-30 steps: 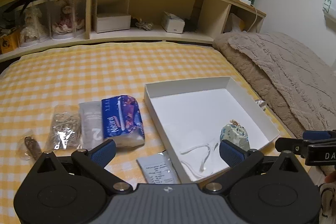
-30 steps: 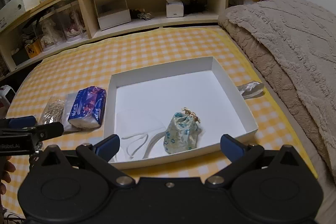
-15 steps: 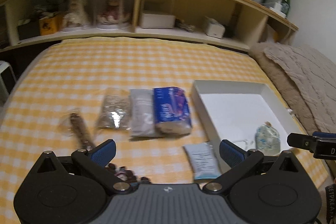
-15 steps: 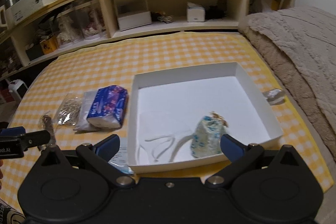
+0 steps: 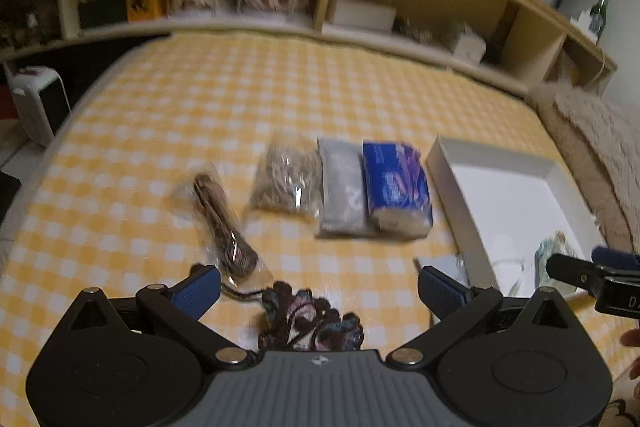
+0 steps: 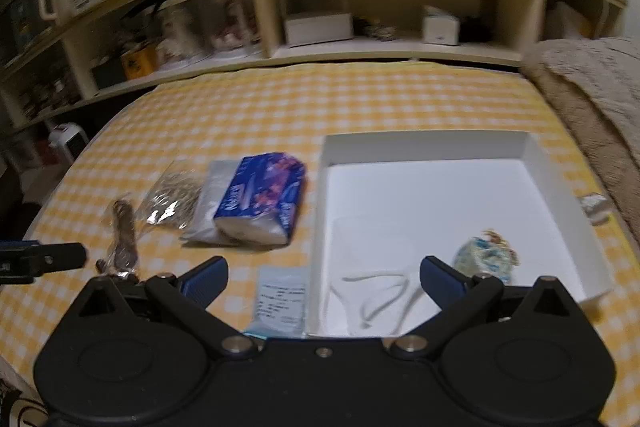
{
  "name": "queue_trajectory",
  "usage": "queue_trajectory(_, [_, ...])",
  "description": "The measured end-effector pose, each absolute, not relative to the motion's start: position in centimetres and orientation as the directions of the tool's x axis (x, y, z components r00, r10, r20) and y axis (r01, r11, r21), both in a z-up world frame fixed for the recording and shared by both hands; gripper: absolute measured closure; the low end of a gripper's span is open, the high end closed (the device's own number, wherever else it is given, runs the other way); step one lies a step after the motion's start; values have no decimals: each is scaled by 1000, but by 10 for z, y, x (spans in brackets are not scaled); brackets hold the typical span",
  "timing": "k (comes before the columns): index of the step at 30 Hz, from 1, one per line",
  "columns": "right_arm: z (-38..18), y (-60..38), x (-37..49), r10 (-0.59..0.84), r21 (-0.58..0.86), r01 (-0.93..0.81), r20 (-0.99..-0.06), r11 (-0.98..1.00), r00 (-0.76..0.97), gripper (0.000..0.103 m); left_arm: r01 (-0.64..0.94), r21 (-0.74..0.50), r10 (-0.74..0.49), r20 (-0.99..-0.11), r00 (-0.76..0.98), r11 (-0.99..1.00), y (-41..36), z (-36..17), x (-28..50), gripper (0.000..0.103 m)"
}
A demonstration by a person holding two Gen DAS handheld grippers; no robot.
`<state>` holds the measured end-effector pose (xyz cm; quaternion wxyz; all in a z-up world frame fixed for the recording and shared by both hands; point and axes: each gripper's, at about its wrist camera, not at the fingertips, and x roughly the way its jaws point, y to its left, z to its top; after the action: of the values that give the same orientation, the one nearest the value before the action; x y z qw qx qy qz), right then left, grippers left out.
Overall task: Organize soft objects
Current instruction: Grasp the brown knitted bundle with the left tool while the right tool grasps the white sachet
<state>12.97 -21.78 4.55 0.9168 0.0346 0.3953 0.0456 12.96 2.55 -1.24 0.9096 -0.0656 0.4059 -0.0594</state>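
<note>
Left wrist view: your left tool hangs above the yellow checked bed with its blue-padded fingers spread wide and nothing between them. Right under the gap, at 6 o'clock, lies a dark crocheted piece, close against the tool body. At 10 o'clock from it sits a clear sleeve holding a brown bundle, tilted. Toward 12 o'clock three packs lie in a row, touching side by side: a clear bag of pale strands, a grey pouch and a blue tissue pack. The white box stands at 2 o'clock, and your right tool's fingertip reaches in from 3 o'clock, over the box's near corner. This view is blurred, so small print is unreadable.

From the right wrist view, your right tool is also wide open and empty, hovering over the near edge of the box. Inside the box a white face mask lies flat at the near left, and a floral drawstring pouch sits near the right finger. A pale blue packet lies on the bed just outside the box's left wall, between the fingers. A small silver wrapper rests beyond the box at 3 o'clock, beside the beige blanket.
</note>
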Motion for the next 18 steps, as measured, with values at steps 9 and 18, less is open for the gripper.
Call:
queue_trajectory(9, [24, -193, 155, 236, 153, -185, -760, 971, 606, 42, 36, -144, -140, -832, 537, 989, 21, -49, 158, 1])
queue_trajectory(18, [-16, -158, 181, 275, 164, -271, -852, 948, 445, 58, -69, -162, -120, -901, 416, 984, 20, -90, 172, 15])
